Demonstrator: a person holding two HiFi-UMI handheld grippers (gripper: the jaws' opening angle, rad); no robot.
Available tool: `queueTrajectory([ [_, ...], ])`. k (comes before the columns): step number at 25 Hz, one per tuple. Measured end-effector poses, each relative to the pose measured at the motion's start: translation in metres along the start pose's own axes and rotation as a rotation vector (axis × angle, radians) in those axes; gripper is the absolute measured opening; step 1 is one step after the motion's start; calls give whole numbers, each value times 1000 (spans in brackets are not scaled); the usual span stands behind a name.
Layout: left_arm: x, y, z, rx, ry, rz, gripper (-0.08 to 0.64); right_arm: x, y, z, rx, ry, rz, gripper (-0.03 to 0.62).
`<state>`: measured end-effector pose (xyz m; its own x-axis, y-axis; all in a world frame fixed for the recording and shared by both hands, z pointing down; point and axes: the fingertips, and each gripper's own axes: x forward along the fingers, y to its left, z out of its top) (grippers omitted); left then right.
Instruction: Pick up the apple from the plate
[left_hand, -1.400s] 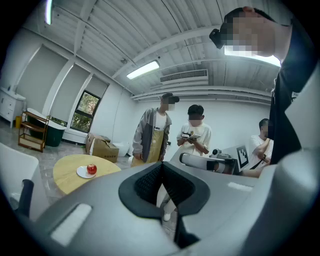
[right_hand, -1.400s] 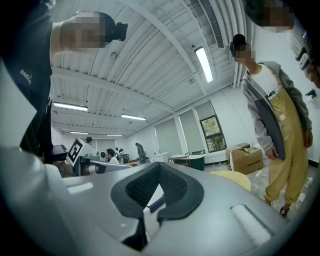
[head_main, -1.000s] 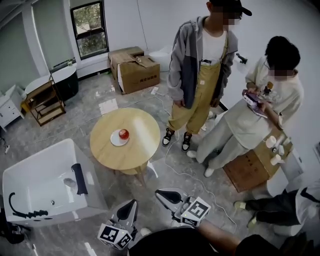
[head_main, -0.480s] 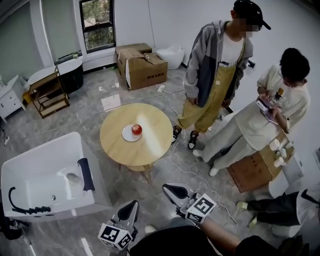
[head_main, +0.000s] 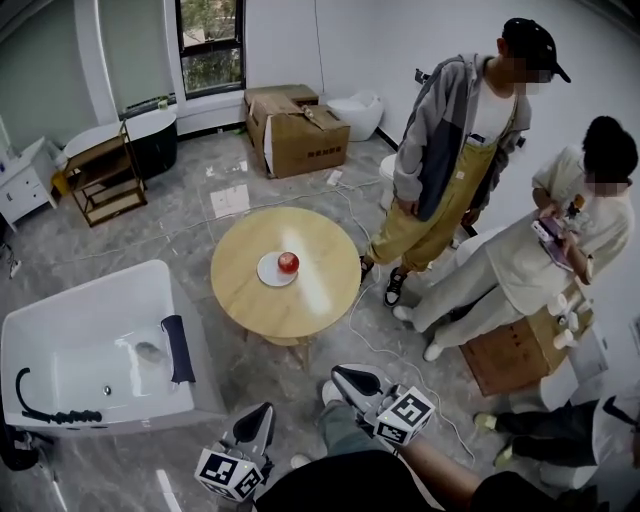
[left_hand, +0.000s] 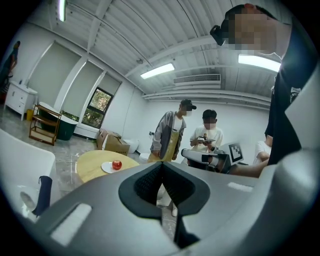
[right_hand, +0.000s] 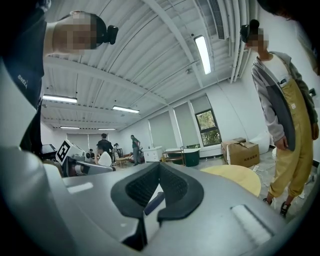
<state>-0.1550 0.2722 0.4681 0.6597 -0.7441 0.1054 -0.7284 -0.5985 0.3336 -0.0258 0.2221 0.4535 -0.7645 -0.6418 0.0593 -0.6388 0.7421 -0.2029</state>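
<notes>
A red apple (head_main: 288, 262) sits on a small white plate (head_main: 270, 273) at the middle of a round wooden table (head_main: 320, 300). Both grippers hang low at the bottom of the head view, well short of the table and above the floor. My left gripper (head_main: 262, 411) has its jaws shut with nothing in them. My right gripper (head_main: 341, 373) also looks shut and empty. In the left gripper view the apple (left_hand: 116, 164) and the plate (left_hand: 106, 168) lie far ahead, left of the closed jaw tips (left_hand: 161, 169). The right gripper view shows only the table's edge (right_hand: 235, 178) beyond its jaws (right_hand: 159, 169).
A white bathtub (head_main: 90, 350) stands left of the table. Two people (head_main: 450, 170) stand at its right, one of them holding a phone. Cardboard boxes (head_main: 300, 135) and a wooden shelf (head_main: 105, 180) line the back. Cables (head_main: 390, 355) trail over the floor between me and the table.
The head view has swung, so the table with the apple now lies further right and a little lower. Both grippers stay at the bottom edge with jaws unchanged.
</notes>
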Motion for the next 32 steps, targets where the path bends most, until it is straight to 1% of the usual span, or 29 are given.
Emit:
queueTrajectory([
  [5, 29, 22, 6, -4, 8, 37, 20, 23, -32, 2, 7, 10, 33, 6],
  [10, 66, 43, 15, -11, 33, 83, 23, 48, -73, 6, 30, 24, 68, 6],
  [12, 84, 52, 16, -14, 26, 91, 25, 56, -92, 8, 37, 30, 79, 6],
  [17, 132, 72, 30, -25, 16, 128, 37, 80, -140, 19, 48, 42, 113, 7],
  [23, 197, 88, 46, -34, 26, 189, 69, 98, -192, 36, 55, 50, 171, 6],
  [27, 237, 99, 48, -37, 48, 228, 103, 107, -223, 44, 75, 60, 200, 8],
  [29, 256, 102, 48, -37, 58, 239, 132, 110, -235, 47, 81, 62, 215, 8],
  [32, 281, 108, 46, -43, 74, 252, 152, 112, -253, 52, 82, 63, 225, 8],
])
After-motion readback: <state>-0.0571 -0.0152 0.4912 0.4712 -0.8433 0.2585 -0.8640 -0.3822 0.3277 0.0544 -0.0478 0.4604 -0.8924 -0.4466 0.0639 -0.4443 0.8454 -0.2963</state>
